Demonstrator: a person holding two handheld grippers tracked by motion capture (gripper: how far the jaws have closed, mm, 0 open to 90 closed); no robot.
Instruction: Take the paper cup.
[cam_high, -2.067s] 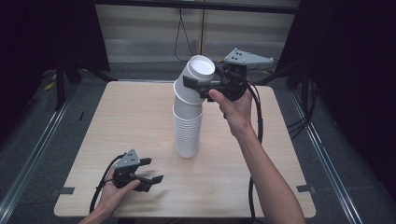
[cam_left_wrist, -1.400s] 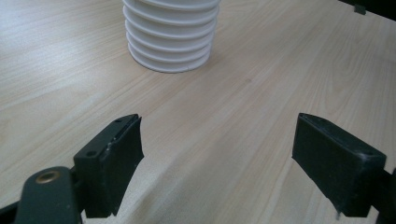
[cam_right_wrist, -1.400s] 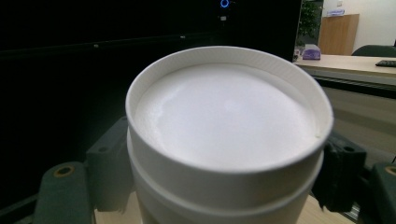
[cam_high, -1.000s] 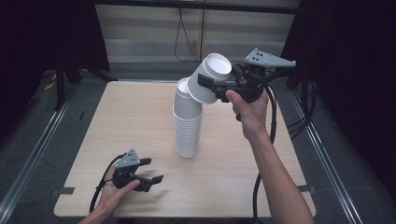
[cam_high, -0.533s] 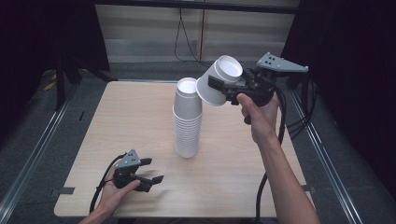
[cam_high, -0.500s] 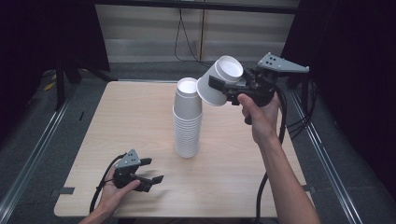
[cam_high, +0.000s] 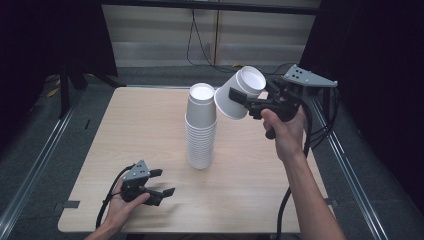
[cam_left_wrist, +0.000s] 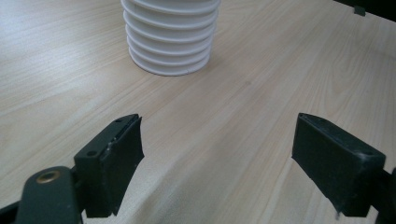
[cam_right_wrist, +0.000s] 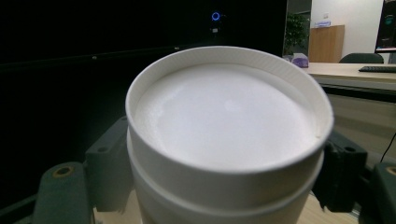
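Note:
A tall stack of white paper cups (cam_high: 201, 130) stands upright near the middle of the wooden table (cam_high: 145, 120). My right gripper (cam_high: 242, 97) is up in the air just right of the stack's top, shut on one white cup (cam_high: 227, 106) that tilts with its mouth up and to the right. In the right gripper view that cup (cam_right_wrist: 229, 121) sits between the two jaws of the right gripper (cam_right_wrist: 224, 182). My left gripper (cam_high: 162, 182) rests low at the table's front left, open with nothing in it. In the left gripper view the left gripper (cam_left_wrist: 217, 149) faces the stack's base (cam_left_wrist: 170, 37).
Black cables (cam_high: 310, 130) trail from the right gripper down past the table's right edge. Metal rails (cam_high: 30, 175) run along the floor on both sides. A pale wall panel (cam_high: 160, 35) stands behind the table.
The right hand has carried the single cup off the top of the stack, away to the right and a little lower, tilting it more. The left hand has stayed put.

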